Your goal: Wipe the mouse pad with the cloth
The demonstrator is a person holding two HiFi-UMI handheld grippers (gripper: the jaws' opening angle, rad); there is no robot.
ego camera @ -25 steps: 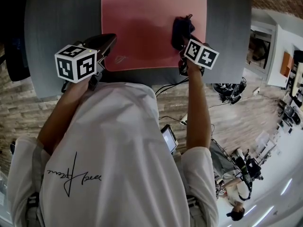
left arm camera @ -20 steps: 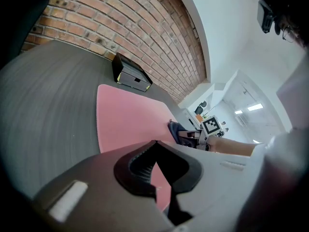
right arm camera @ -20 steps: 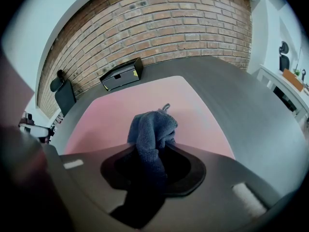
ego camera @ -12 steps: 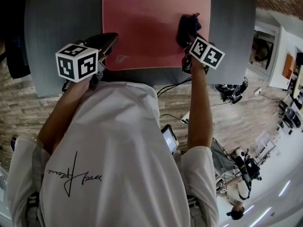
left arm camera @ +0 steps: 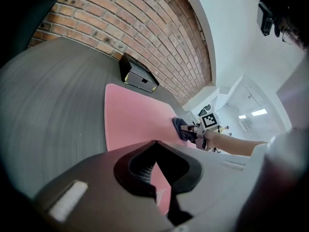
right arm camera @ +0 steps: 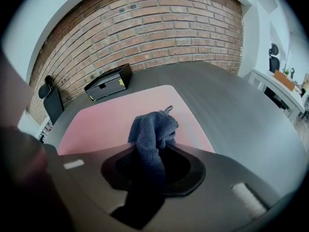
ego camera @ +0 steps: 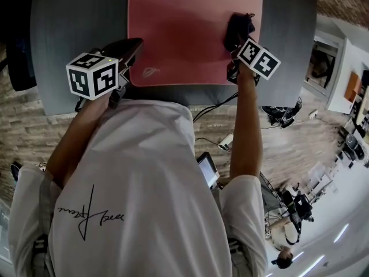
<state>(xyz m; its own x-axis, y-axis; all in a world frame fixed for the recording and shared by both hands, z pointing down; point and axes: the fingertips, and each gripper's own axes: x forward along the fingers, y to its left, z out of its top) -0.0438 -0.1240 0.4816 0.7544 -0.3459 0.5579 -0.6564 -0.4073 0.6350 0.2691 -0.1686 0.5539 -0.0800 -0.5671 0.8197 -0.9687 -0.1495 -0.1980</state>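
The pink mouse pad [ego camera: 184, 33] lies on the grey table [ego camera: 75, 22]. A dark blue cloth [ego camera: 239, 27] rests on the pad close to its right edge, and my right gripper [ego camera: 237, 42] is shut on it. In the right gripper view the cloth [right arm camera: 152, 132] bunches up out of the right gripper [right arm camera: 150, 151] over the pad [right arm camera: 101, 122]. My left gripper [ego camera: 134, 46] is shut on nothing at the pad's near left corner. The left gripper view has the left gripper [left arm camera: 155, 142] over the pad [left arm camera: 135, 120], with the cloth [left arm camera: 180, 127] far across.
A black box [right arm camera: 107, 83] stands at the table's back by the brick wall, also seen as the box [left arm camera: 137, 75] beyond the pad. A dark chair [right arm camera: 50, 100] is at the left. The table's near edge [ego camera: 173, 96] runs just below the pad.
My right gripper has slid the cloth a little to the right and farther away, toward the pad's right edge. The left gripper has stayed put.
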